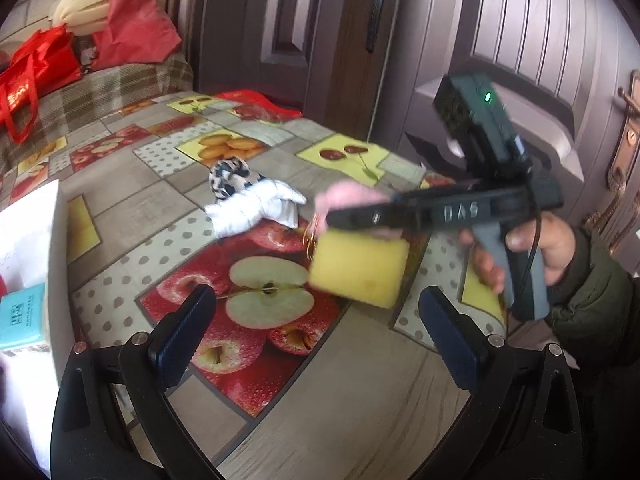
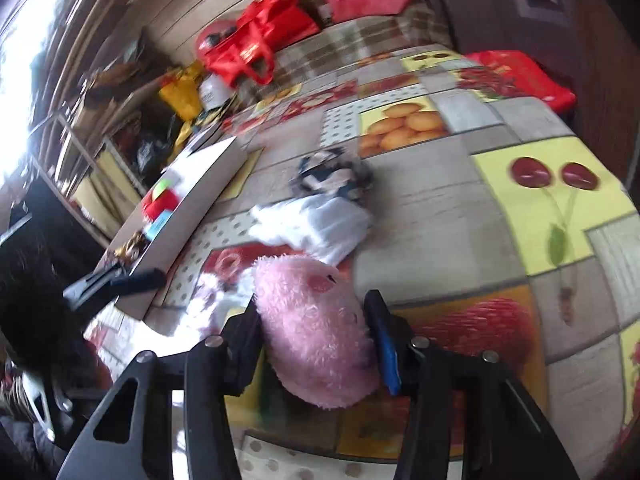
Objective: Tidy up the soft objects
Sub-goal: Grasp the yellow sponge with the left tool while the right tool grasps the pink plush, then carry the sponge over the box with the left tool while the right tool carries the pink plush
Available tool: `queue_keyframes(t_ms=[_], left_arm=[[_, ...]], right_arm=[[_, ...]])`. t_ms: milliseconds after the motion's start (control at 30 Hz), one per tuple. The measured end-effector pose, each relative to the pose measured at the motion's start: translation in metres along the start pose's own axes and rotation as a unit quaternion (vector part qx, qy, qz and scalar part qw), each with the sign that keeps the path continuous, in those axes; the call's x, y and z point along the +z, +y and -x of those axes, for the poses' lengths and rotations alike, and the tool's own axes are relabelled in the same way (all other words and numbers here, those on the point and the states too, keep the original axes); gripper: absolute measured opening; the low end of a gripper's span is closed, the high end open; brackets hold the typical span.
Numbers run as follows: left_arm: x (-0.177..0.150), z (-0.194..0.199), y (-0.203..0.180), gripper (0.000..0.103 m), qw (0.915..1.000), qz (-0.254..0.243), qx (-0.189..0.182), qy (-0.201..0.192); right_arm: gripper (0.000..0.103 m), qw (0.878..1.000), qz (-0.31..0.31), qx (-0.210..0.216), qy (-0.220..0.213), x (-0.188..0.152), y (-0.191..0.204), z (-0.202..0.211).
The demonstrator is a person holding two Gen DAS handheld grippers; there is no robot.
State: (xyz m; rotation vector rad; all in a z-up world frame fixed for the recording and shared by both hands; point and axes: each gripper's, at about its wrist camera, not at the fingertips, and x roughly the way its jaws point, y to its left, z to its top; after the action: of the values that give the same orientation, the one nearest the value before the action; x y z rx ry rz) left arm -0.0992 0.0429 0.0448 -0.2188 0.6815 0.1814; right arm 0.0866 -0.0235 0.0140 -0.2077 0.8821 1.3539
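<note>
A fluffy pink plush toy [image 2: 316,332] fills the gap between my right gripper's [image 2: 312,308] fingers, and both pads press into it just above the fruit-print tablecloth [image 2: 440,208]. In the left wrist view a hand holds that right gripper [image 1: 336,220] at the right, with the pink plush [image 1: 348,196] at its tip. A yellow sponge [image 1: 360,270] shows right under its fingers; whether it rests on the cloth I cannot tell. My left gripper [image 1: 316,300] stands open and holds nothing. A white cloth [image 1: 256,208] and a leopard-print fabric piece [image 1: 230,178] lie beyond.
An open white box [image 2: 200,196] stands at the table's left with a red item and a teal packet [image 1: 22,316] inside. Red bags [image 1: 36,68] and a cream cushion sit on the plaid-covered seat behind. A dark door [image 1: 520,40] stands close on the right.
</note>
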Motion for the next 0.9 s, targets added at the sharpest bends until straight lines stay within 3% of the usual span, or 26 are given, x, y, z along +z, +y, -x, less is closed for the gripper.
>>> queue_keyframes(t_ms=[200, 300, 367, 433, 500, 533, 600, 633, 733, 900], left_arm=[[0.012, -0.032, -0.022, 0.102, 0.9990, -0.034, 0.002, 0.029], [0.017, -0.051, -0.036, 0.102, 0.9964, -0.065, 0.007, 0.054], [0.018, -0.063, -0.044, 0.102, 0.9940, -0.077, 0.024, 0.073], [0.019, -0.071, -0.046, 0.102, 0.9930, -0.070, 0.047, 0.083], [0.022, -0.074, -0.044, 0.100, 0.9950, -0.040, 0.039, 0.083], [0.024, -0.074, -0.042, 0.092, 0.9957, -0.029, 0.036, 0.080], [0.024, -0.076, -0.039, 0.059, 0.9952, -0.023, 0.044, 0.085], [0.023, -0.077, -0.037, 0.053, 0.9948, -0.019, 0.044, 0.090], [0.022, -0.071, -0.031, 0.045, 0.9963, -0.005, 0.035, 0.079], [0.019, -0.049, -0.024, 0.044, 0.9984, 0.002, 0.045, 0.035]], right_arm=[[0.046, 0.998, -0.031, -0.035, -0.037, -0.006, -0.024, 0.028], [0.047, 0.994, -0.002, -0.100, -0.045, -0.008, -0.019, 0.031], [0.047, 0.991, 0.016, -0.122, -0.044, -0.010, -0.015, 0.026], [0.047, 0.990, 0.024, -0.130, -0.046, -0.010, -0.015, 0.024], [0.047, 0.990, 0.024, -0.130, -0.047, -0.010, -0.016, 0.025], [0.047, 0.991, 0.020, -0.127, -0.047, -0.011, -0.018, 0.025], [0.047, 0.991, 0.010, -0.122, -0.045, -0.011, -0.019, 0.025], [0.047, 0.992, 0.005, -0.120, -0.044, -0.012, -0.021, 0.025], [0.047, 0.992, -0.002, -0.118, -0.045, -0.012, -0.024, 0.026], [0.046, 0.991, -0.003, -0.116, -0.065, -0.010, -0.019, 0.035]])
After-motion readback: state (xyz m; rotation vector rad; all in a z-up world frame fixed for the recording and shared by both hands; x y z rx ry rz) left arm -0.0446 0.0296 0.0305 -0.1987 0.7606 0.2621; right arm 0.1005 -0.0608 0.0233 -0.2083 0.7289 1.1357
